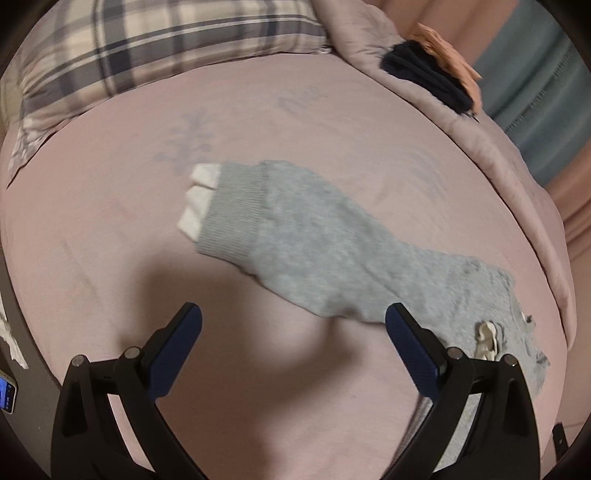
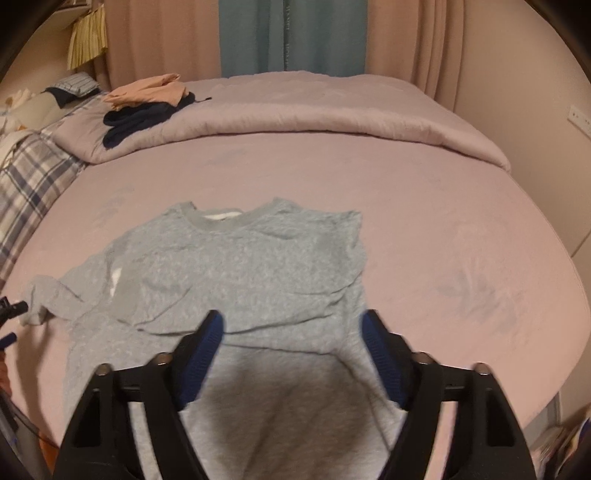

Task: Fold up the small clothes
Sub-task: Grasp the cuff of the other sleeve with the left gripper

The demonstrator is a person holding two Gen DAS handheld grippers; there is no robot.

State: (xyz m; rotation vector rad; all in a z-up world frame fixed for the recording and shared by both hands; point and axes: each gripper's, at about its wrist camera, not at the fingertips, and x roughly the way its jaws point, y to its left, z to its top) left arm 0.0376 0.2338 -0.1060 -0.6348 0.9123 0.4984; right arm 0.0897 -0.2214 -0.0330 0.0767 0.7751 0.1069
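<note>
Across the pink bed our grey sweatshirt lies barely folded, left gripper and right gripper both released.

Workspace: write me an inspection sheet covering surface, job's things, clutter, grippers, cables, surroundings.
Surface: pink bed sheet, faint marks, rolled-back quilt at the far end.
Job's things: grey sweatshirt lying flat, one sleeve stretched out sideways with a white cuff.
Clutter: dark garment and peach garment piled on the quilt; plaid pillow.
Grippers: left gripper open, empty; right gripper open above the sweatshirt, empty.
Cables: nothing seen.
Surroundings: pink and teal curtains, wall.
</note>
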